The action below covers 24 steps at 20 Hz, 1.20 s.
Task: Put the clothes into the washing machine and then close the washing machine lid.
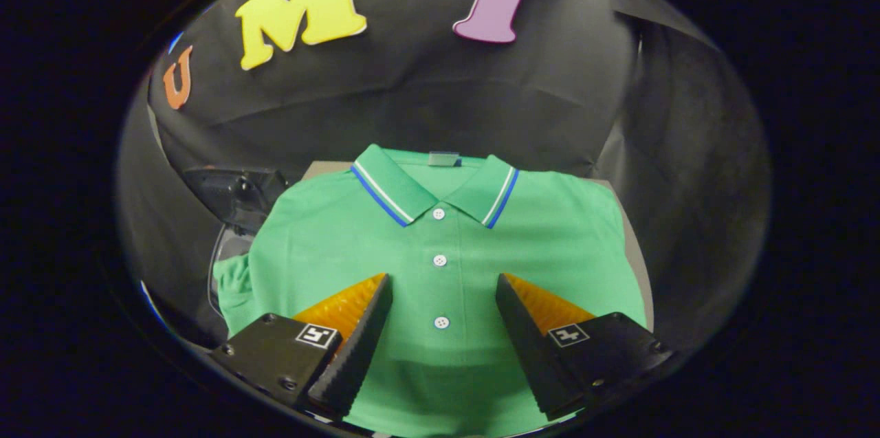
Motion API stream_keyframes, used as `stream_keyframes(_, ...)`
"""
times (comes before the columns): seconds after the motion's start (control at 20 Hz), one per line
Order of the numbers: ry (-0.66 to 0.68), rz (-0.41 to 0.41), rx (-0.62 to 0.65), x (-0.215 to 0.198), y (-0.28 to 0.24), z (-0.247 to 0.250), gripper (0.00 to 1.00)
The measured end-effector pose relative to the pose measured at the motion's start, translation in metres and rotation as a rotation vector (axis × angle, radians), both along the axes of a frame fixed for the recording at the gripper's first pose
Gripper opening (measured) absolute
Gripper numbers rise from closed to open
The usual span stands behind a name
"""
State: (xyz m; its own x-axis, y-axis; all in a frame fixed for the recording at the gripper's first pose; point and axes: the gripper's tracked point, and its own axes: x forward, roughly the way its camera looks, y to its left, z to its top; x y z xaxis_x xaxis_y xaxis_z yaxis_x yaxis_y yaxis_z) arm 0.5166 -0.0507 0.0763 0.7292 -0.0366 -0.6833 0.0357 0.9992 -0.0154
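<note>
Claw [443, 300]: open, fingers spread wide, nothing gripped, poised over the lower front of the shirt.
Shirt [447, 245]: green polo, laid flat on the bench [636, 245], collar away from the fingers, button strip running between them, one sleeve hanging off the bench edge.
Machine: dark object [234, 197] with a clear curved part [220, 259] beside the hanging sleeve, possibly the washer and its lid; too dim to confirm.
Contents: none visible; interior hidden.
Step, as judged: first grasp not yet made, task barely begun.
Risk one: thin pinch on flat cloth, only the top layer caught, shirt sliding free on the lift.
Risk two: hanging sleeve or trailing hem snagging the opening, left draped over the rim, lid then blocked from closing.
</note>
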Motion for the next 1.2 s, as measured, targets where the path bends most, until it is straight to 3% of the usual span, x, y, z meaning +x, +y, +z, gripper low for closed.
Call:
stream_keyframes(0.45,0.082,0.004,0.011,0.0005,-0.0002,0.0015,0.91)
stream_keyframes(0.6,0.101,-0.017,0.009,0.002,0.0,0.0035,0.83)
stream_keyframes(0.9,0.073,-0.089,0.02,0.003,-0.0057,0.0069,0.22)
stream_keyframes(1.05,0.044,-0.104,0.035,0.0031,-0.005,0.0034,0.07)
stream_keyframes(1.2,0.009,-0.122,0.076,0.0019,-0.0026,0.0049,0.05)
